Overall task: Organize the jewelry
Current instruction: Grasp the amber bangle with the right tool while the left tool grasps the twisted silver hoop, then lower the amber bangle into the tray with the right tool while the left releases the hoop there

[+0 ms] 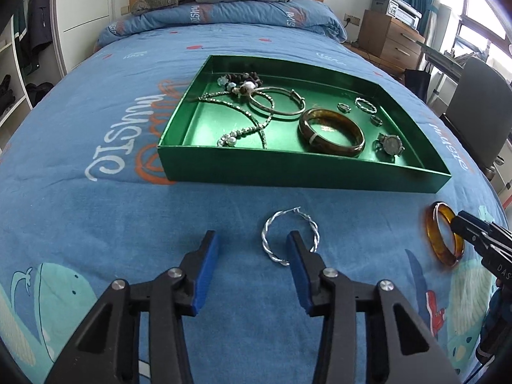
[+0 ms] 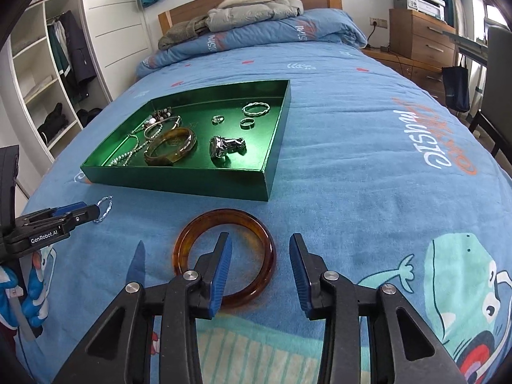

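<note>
left tool: jaws wide open, holding nothing; right finger's tip sits inside the twisted silver hoop lying flat on the bed, contact unclear.
right tool: wide open, holding nothing; left finger inside the amber bangle, right finger outside, the bangle's right rim between them.
green tray: beyond both, on the bed; holds a brown bangle, watch, silver bangle, beaded chains, 3 small rings.
view difference: right wrist shows the left tool from the side, fingers covering part of the hoop; left wrist shows only the right tool's tip at the bangle.
around: folded quilt and jacket at the headboard.
</note>
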### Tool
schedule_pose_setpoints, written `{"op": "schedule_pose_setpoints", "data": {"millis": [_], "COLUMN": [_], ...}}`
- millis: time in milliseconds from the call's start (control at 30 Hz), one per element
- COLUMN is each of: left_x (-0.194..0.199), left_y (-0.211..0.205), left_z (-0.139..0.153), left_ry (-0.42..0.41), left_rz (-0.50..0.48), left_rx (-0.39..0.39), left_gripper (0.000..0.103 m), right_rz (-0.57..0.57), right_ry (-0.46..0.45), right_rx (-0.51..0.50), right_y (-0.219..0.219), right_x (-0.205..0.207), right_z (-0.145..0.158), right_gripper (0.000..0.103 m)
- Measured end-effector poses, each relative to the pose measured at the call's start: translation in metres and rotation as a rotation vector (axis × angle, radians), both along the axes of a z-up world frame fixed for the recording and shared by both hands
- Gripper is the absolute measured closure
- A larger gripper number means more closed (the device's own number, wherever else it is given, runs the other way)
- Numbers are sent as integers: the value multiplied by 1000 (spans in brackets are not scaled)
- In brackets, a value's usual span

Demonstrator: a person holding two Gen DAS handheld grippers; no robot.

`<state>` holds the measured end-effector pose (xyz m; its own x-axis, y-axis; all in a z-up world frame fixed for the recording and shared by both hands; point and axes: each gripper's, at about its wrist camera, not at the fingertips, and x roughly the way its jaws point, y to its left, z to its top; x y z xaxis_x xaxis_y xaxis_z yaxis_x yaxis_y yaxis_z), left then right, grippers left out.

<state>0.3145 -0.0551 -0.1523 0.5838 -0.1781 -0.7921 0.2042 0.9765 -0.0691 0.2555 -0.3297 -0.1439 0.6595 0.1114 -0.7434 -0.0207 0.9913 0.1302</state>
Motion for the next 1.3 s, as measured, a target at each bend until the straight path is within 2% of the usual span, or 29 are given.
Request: {"op": "schedule_pose_setpoints", "data": {"millis": [167,200,233,300,333,367,400,667,800,900,1000,1100,1200,1300], "left_x": [3,4,5,5,3,1,0,-30,-38,-30,-9,23,55,79], "left_y": [-10,-12,-14,-20,-24,-26,-27,-17,-10,-8,-10,-11,-14,-19], "left_z": [-4,-4,-3,-3,-3,-2,-2,21,50,73,89,92,82,69], "left_ry": [-28,-30,-32,-36,-42,-52,-54,-90,-140,-171,-192,-175,-156,-128], "left_rz": [-32,-41,-52,-74,-82,-84,-84,-93,-93,-92,-83,-45,-8,2], "left_rx": [38,40,38,49,62,78,84,83,54,21,16,14,55,93], "left_gripper": [65,71,83,95,98,98,98,98,98,98,98,98,98,98], "right_rz": [29,30,31,33,32,29,26,6,-5,5,24,32,19,6], "right_ry": [33,32,30,23,20,19,18,-19,-79,-129,-162,-179,-164,-117], "right_rx": [-43,-43,-44,-60,-71,-77,-76,-55,-19,-19,-23,-23,1,28], "right_y": [5,5,5,7,8,8,8,7,7,10,17,22,26,29], "right_x": [10,11,12,14,14,15,14,-12,-30,-31,-13,18,57,97], "right_z": [-16,-17,-17,-17,-17,-16,-16,-3,21,45,68,83,85,74], "right_gripper": [70,70,70,78,82,88,90,93,93,93,93,93,93,93]}}
